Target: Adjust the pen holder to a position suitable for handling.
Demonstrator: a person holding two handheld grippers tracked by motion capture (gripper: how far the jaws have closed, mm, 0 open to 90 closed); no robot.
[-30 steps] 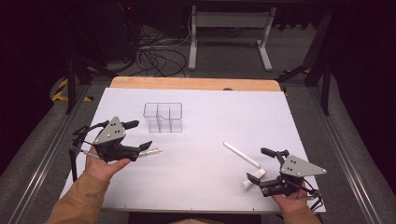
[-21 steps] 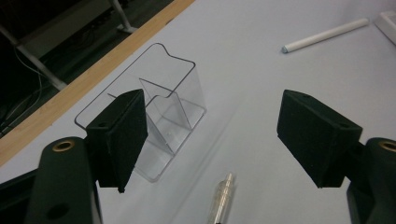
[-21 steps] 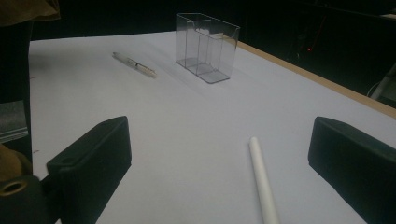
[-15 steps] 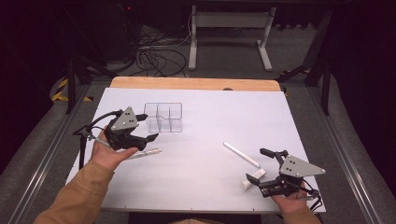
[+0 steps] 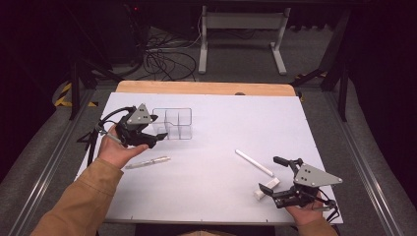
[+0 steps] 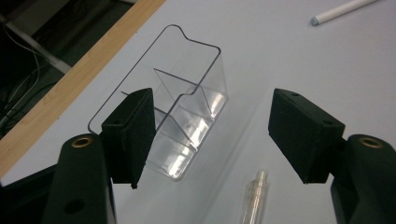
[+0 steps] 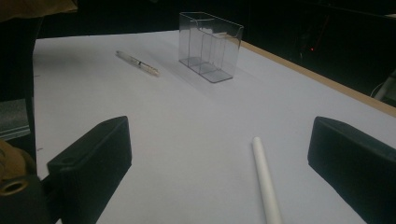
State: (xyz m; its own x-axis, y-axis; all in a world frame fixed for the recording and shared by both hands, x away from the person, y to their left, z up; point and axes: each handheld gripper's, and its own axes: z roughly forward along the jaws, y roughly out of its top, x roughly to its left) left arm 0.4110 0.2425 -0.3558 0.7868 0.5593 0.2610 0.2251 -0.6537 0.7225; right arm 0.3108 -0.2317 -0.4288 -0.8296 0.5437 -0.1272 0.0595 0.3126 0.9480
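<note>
A clear divided box [image 5: 173, 123] stands on the white table [image 5: 221, 123], left of centre. My left gripper [image 5: 155, 133] hovers at the box's left end. Its jaws have just been closing but still stand apart with nothing pressed between them. In the left gripper view the box [image 6: 187, 107] lies just ahead of the left gripper [image 6: 215, 135], close to one jaw. A clear pen [image 5: 147, 162] lies nearer the person, and its tip [image 6: 254, 200] shows below the jaws. My right gripper [image 5: 273, 176] rests open at the front right, with a white stick [image 7: 266, 186] lying ahead of it.
The white stick [image 5: 254, 162] lies slantwise right of centre, and a small white block [image 5: 266, 188] sits beside the right gripper's lower jaw. A wooden strip [image 5: 206, 88] runs along the table's far edge. Cables and a metal stand lie on the floor beyond.
The left gripper has moved right and toward the far edge, from beside the clear pen up to the clear box, and its jaws stand narrower. The right gripper has kept still.
</note>
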